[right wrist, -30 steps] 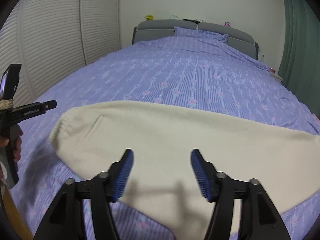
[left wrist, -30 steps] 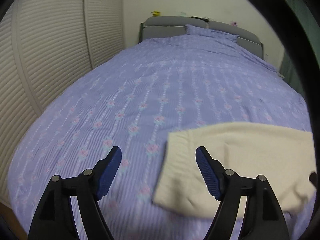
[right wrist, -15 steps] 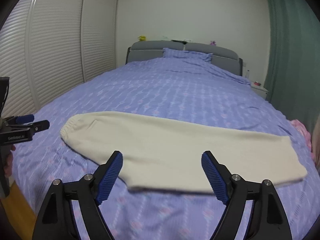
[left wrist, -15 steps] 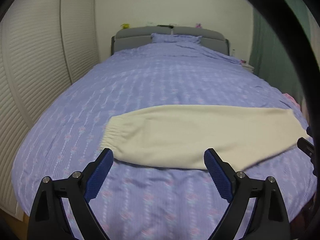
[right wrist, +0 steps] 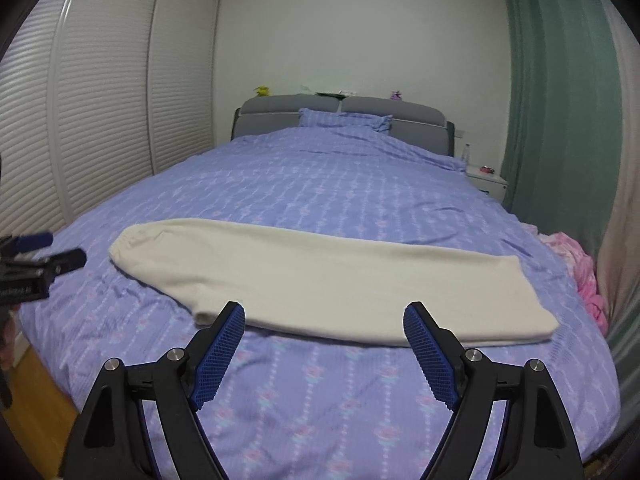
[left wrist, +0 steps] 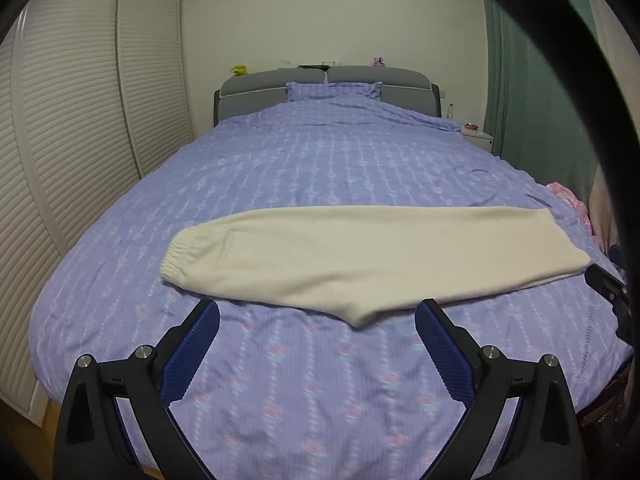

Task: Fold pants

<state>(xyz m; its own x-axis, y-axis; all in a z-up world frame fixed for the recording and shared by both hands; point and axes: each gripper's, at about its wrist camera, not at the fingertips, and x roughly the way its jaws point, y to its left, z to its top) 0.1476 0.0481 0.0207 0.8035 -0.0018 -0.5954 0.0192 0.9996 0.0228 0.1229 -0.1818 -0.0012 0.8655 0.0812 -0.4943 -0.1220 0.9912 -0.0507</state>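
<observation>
Left wrist view: the left gripper [left wrist: 317, 326] is hovering above the bed [left wrist: 320, 168], tilting down, its jaws opening with nothing between them. The right gripper [right wrist: 324, 332] is likewise hanging spread and empty. The pants [left wrist: 360, 258] are lying flat across the bed, beyond both.

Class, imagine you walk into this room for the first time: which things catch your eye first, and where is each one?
The cream pants stand out, lying flat crosswise on the near half of the purple floral bedspread. In front, the right gripper hangs open and empty above the bed's near edge; the left gripper is opening, nothing between its fingers. A green curtain hangs at the right.
</observation>
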